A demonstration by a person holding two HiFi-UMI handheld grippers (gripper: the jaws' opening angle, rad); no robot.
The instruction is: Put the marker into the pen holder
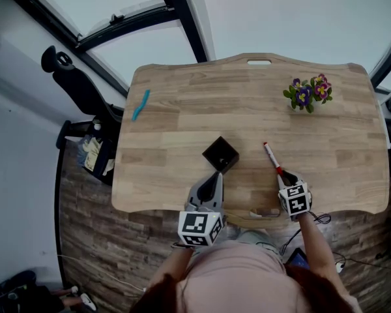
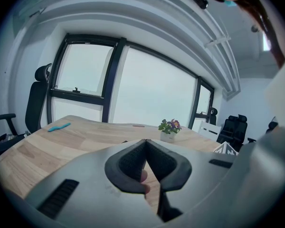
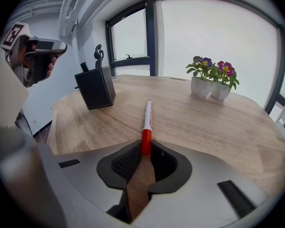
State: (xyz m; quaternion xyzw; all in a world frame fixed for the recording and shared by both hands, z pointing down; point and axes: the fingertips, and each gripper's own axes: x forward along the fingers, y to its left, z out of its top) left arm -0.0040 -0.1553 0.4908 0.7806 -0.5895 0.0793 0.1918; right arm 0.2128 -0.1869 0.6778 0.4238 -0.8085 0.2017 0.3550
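Note:
A white marker (image 1: 271,156) with a red cap lies pointing away across the wooden table (image 1: 182,109). My right gripper (image 1: 284,174) is at its near end, and in the right gripper view the jaws are shut on the red cap (image 3: 146,145) of the marker (image 3: 147,114). The black square pen holder (image 1: 220,154) stands upright left of the marker, also seen as the pen holder (image 3: 96,87). My left gripper (image 1: 216,175) hovers just in front of the holder, its pads (image 2: 133,160) pressed together with nothing between them.
Two small flower pots (image 1: 309,92) stand at the far right of the table, and a blue item (image 1: 140,104) lies at the far left. An office chair (image 1: 78,83) is beyond the left edge. The table's front edge runs under both grippers.

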